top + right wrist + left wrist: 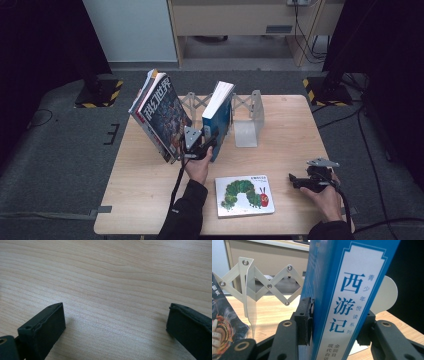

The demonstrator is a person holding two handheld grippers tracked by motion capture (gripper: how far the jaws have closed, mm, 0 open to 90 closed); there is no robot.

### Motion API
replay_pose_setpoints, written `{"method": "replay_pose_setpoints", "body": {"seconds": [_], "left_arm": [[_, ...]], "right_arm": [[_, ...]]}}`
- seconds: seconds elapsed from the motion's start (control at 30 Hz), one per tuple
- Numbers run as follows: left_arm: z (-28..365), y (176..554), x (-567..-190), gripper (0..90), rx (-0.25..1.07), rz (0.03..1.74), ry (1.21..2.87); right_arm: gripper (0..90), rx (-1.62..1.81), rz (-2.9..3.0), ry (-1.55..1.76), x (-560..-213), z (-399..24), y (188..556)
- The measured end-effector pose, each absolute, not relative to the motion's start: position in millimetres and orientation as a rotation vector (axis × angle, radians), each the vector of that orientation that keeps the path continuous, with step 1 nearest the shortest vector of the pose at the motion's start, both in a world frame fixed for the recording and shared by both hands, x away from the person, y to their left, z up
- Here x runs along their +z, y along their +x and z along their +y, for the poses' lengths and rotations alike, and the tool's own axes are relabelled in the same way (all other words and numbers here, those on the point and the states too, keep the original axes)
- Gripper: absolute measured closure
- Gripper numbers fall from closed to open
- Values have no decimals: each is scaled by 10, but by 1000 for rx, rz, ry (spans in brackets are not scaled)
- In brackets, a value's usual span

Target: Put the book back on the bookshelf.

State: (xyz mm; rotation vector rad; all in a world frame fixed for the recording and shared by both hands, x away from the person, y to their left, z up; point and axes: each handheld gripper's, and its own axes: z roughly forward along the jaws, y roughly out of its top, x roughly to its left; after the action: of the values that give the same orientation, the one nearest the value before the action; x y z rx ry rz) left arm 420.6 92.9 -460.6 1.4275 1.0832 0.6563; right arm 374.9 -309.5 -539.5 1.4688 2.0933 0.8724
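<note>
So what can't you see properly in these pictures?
- Blue book: in the left gripper view the top and bottom edges cut off its spine, and its front cover faces away.
- Left gripper: in the high view its jaw tips are hidden against the book.
- Caterpillar book: title too small to read in the high view.
- Magazine: cut by the left edge of the left gripper view.

Glossy blue book (pixel 352 290), pale wood-grain table (pixel 112 277), matt metal bookend (pixel 247 125)

1. Expanding book rack (pixel 248 117): on the table (pixel 145 175), far middle.
2. Blue book (pixel 218 117): upright in the rack.
3. Magazines (pixel 159 116): leaning, left of the blue book.
4. Picture book (pixel 244 195): flat, near edge.
</note>
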Motion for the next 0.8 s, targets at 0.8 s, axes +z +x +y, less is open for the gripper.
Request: {"method": "replay_pose_setpoints", "body": {"seconds": [0.8], "left_arm": [[999, 4210, -4679, 521, 608, 1061, 1433]], "right_arm": [[25, 875, 2090, 1470, -5396, -3090, 3750]]}}
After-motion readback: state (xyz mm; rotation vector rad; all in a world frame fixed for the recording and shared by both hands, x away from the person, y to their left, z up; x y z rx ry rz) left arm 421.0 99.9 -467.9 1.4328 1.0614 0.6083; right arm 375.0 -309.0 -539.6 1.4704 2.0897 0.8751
